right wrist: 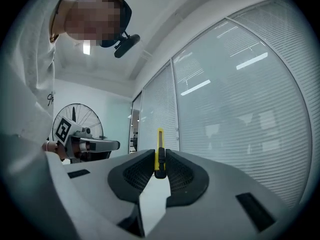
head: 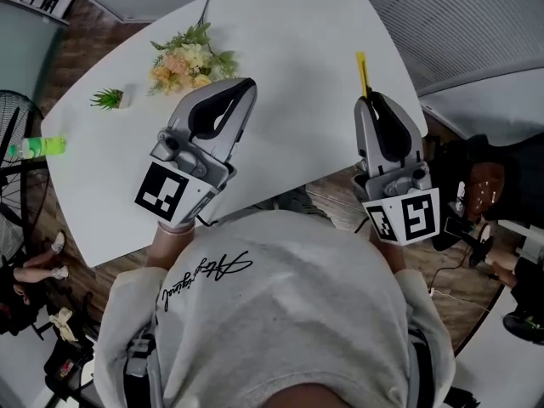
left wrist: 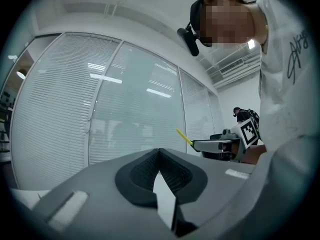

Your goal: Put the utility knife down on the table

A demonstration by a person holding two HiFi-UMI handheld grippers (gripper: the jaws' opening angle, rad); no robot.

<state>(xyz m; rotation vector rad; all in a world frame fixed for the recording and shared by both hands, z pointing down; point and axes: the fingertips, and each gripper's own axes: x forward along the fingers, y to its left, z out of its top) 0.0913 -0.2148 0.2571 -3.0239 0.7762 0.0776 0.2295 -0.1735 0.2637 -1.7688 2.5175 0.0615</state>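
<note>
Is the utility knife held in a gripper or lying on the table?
Held: the right gripper is shut on the yellow utility knife.

The right gripper (right wrist: 160,160) clamps a yellow utility knife (right wrist: 160,140), which stands upright between its jaws. Left of the knife, the left gripper (right wrist: 114,145) hovers before a fan (right wrist: 75,115).

Cursive print on shirt (head: 204,277), illegible; no other text.
</note>
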